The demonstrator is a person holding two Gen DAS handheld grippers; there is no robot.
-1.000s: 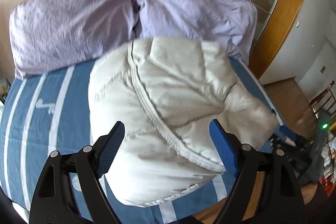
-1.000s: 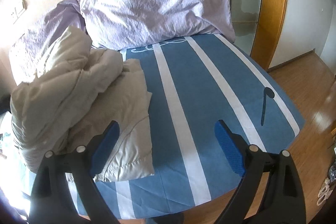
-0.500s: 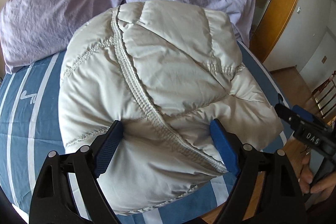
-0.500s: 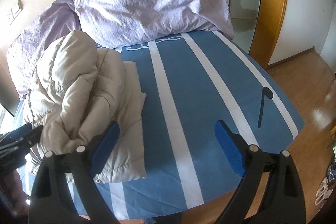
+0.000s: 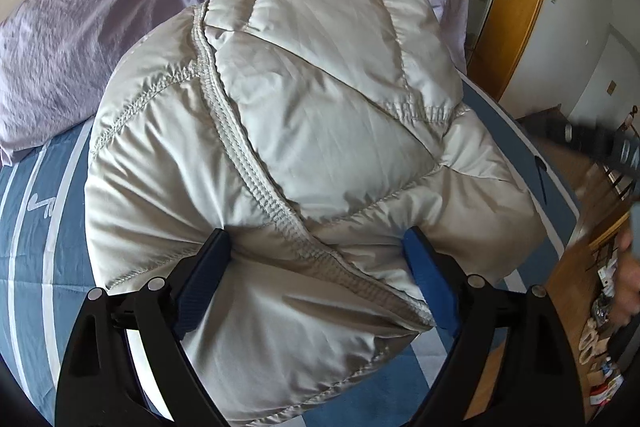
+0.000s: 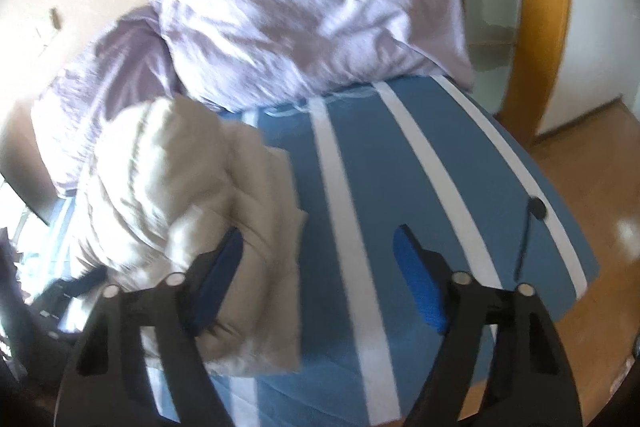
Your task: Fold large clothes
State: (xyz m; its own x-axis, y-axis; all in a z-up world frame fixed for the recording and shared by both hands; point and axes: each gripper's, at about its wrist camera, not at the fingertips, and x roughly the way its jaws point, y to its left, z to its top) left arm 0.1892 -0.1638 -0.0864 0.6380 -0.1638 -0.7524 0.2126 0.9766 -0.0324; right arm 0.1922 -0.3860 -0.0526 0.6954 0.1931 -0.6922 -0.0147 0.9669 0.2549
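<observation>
A puffy cream quilted jacket (image 5: 320,107) lies bundled on the blue striped bed sheet (image 5: 36,227) and fills the left wrist view. My left gripper (image 5: 314,243) straddles its near bulge. Its jaws stand wide and are opening a little, with the blue pads (image 5: 212,267) against the padding on both sides. In the right wrist view the jacket (image 6: 168,179) is a mound at the left. My right gripper (image 6: 318,233) hovers at its right edge. Its jaws are closing over bare sheet, the left finger (image 6: 220,267) in front of the jacket's hem. That view is blurred.
Two lilac pillows (image 6: 304,27) lean at the head of the bed. A thin black object (image 6: 530,227) lies near the bed's right edge. Wooden door frames (image 6: 548,27) and wood floor (image 6: 600,155) lie beyond. A person's hand (image 5: 628,291) shows at the far right.
The left gripper came down and closer, so the jacket now fills its view and bulges between the fingers. The right gripper shifted toward the jacket and its jaws narrowed.
</observation>
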